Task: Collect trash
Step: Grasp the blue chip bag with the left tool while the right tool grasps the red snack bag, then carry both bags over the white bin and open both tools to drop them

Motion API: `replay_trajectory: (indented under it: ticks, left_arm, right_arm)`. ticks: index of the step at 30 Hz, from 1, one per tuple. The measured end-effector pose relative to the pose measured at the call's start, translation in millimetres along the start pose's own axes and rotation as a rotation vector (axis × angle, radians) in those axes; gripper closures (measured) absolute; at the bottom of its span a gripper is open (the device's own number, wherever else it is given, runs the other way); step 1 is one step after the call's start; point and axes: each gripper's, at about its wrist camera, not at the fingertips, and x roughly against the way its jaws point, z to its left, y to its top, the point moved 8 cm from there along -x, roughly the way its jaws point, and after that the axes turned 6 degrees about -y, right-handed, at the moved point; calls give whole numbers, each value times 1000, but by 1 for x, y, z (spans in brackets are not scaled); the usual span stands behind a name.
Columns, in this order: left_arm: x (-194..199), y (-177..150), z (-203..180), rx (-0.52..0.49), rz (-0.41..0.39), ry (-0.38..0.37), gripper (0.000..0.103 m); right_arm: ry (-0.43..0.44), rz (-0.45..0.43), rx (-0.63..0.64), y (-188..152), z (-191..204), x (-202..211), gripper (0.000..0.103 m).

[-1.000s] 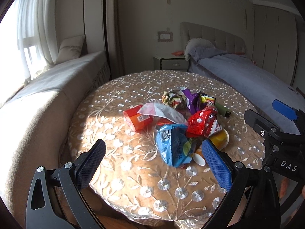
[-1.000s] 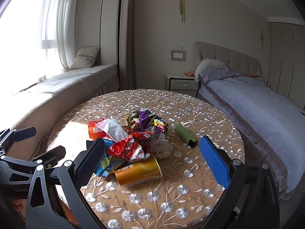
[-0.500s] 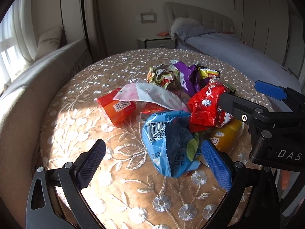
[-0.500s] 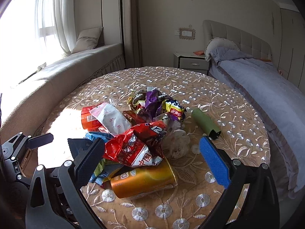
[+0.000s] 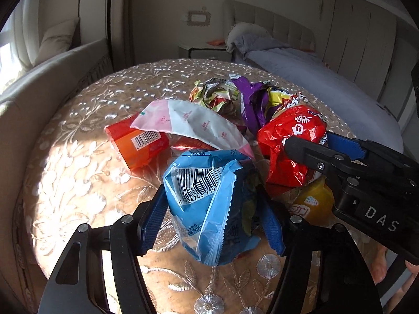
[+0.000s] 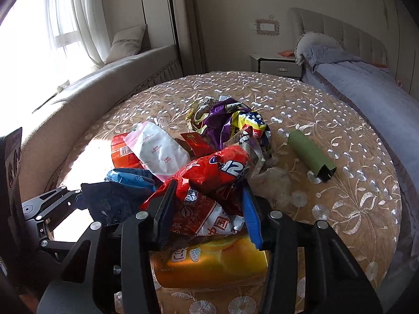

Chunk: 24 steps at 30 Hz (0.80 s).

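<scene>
Trash wrappers are now clamped: left gripper [image 5: 212,206] closed its jaws on the crinkled blue plastic bag [image 5: 207,204], right gripper [image 6: 207,212] beside it on the red foil bag [image 6: 209,183]; lifting may follow.

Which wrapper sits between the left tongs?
The blue wrapper with the barcode, nearest the table edge. The left tongs flank it; the red wrapper sits between the right tongs.

someone's bedroom at home, padded-headboard bed [image 6: 366,78] on the right, nightstand [image 6: 275,64] beside it, curtained window [image 6: 60,21] upper left, cushioned window seat [image 6: 117,70]
</scene>
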Motion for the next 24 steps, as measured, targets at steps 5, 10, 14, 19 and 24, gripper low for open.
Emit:
replay_trajectory:
  ticks: [5, 10, 14, 19, 24]
  left_arm:
    - [36, 18, -8, -37, -70, 34, 38]
    - [75, 30, -55, -159, -134, -8, 38]
    - [86, 29, -109, -263, -142, -84, 38]
    - [84, 12, -178, -352, -119, -181, 38]
    - [74, -11, -251, -460, -87, -273, 38]
  right_arm:
    - [6, -86, 29, 21, -8, 39, 55]
    - [0, -146, 92, 26, -28, 86, 55]
    - [-90, -183, 110, 12, -64, 125, 55]
    - [-214, -165, 62, -22, -125, 163, 55]
    - [-314, -120, -8, -62, -185, 189, 55]
